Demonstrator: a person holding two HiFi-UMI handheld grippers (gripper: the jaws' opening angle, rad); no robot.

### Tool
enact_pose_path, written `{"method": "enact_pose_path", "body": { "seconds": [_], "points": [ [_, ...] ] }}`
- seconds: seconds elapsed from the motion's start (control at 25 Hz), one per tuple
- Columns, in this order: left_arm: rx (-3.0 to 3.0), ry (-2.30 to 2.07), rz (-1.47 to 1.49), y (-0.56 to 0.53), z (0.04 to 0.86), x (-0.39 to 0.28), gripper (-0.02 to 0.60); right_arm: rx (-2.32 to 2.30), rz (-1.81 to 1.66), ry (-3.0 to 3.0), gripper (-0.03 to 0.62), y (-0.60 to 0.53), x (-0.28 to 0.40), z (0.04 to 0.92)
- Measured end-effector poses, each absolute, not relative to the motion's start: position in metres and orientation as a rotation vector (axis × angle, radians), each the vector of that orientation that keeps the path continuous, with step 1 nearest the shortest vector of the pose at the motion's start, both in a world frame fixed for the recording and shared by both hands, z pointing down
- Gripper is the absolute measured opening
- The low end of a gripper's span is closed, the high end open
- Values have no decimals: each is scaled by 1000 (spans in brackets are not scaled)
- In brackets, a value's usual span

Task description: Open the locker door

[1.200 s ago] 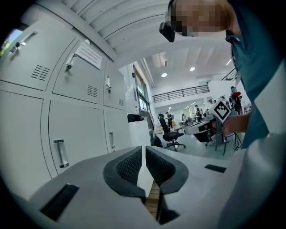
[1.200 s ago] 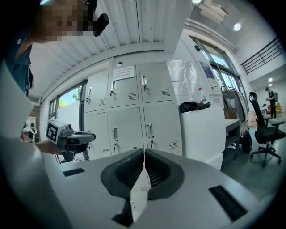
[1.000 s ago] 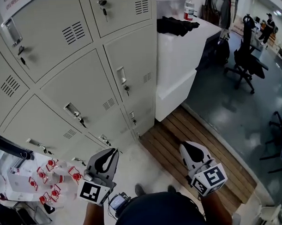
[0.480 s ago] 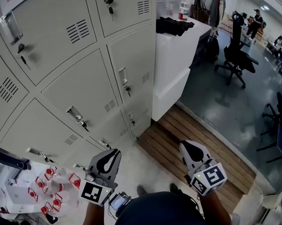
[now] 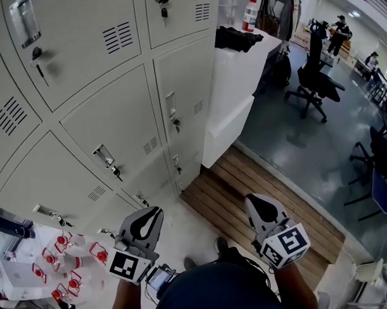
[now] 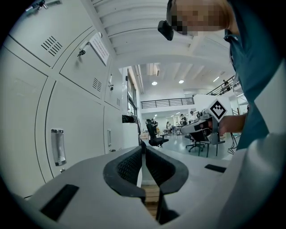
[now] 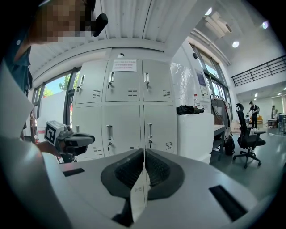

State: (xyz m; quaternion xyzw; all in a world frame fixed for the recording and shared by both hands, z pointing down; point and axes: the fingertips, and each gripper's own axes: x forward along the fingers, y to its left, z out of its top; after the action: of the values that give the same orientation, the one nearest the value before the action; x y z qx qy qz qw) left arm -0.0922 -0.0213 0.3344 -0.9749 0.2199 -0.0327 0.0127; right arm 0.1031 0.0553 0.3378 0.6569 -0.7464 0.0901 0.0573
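left tongs (image 5: pixel 154 212) and right tongs (image 5: pixel 253 201), both closed, empty, near lockers (image 5: pixel 103 116)

The locker doors (image 5: pixel 110 115) are pale grey sheet metal, each with a chrome handle (image 5: pixel 171 103), a key (image 5: pixel 175 123) in the lock under it and a small block of vent slots (image 5: pixel 201 107). Every door in sight is shut, flush in its frame. The nearest column stands directly beside the white cabinet (image 5: pixel 232 86), the rest farther from it
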Motion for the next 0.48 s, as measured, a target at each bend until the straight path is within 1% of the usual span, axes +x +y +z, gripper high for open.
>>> {"method": "enact_pose_path", "body": {
  "seconds": [0.48],
  "points": [
    [-2981,909,-124,-53,336,-104,40,1841,253,-2375,38,-22,121,336]
  ]
}}
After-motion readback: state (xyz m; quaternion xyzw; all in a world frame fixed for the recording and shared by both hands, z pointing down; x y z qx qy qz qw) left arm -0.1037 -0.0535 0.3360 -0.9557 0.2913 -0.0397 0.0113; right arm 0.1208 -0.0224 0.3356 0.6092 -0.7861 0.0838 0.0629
